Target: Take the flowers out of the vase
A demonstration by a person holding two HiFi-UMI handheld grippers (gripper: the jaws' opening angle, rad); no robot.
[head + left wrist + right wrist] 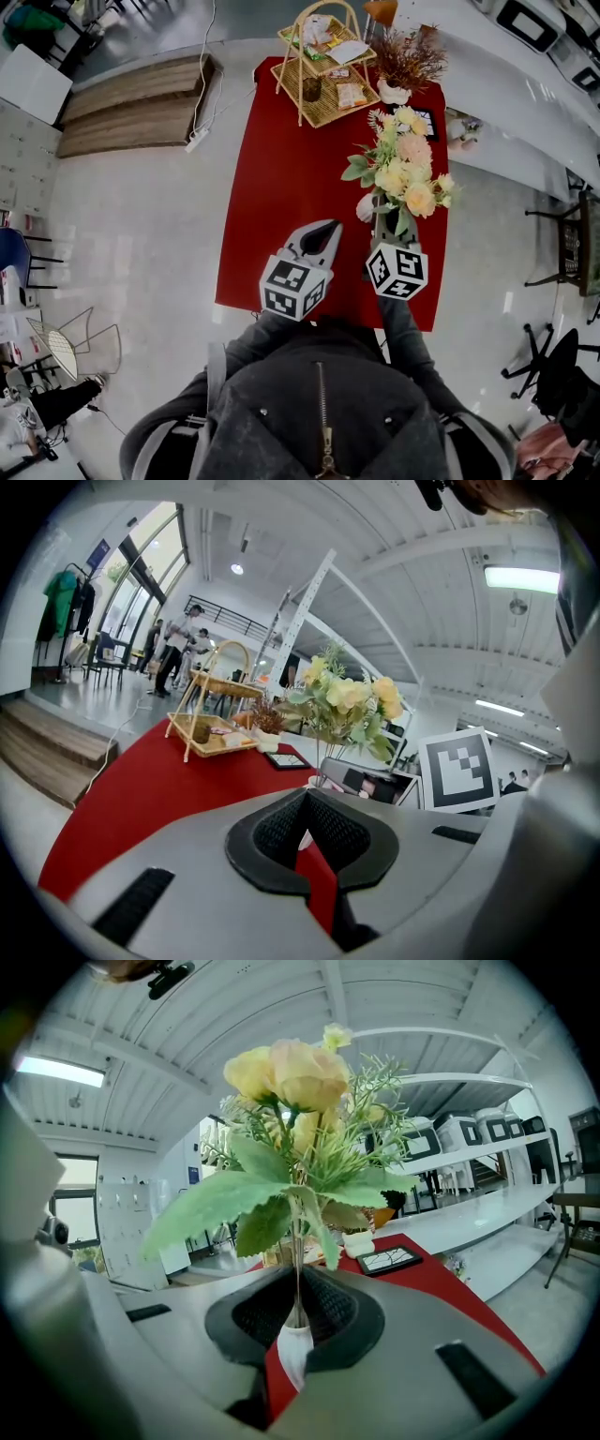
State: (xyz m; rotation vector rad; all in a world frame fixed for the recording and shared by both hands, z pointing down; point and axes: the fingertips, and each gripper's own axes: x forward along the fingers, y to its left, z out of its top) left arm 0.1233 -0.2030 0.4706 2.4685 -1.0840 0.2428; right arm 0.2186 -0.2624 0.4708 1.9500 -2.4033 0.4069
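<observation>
Right gripper view shows the right gripper clamped on the flowers low on their stems, just above the white vase on the red table; grasp apparently made, a straight upward lift likely next.

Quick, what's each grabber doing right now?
left gripper: closed, holding nothing.
right gripper: closed on the flowers, gripping their stems just above the vase.
</observation>
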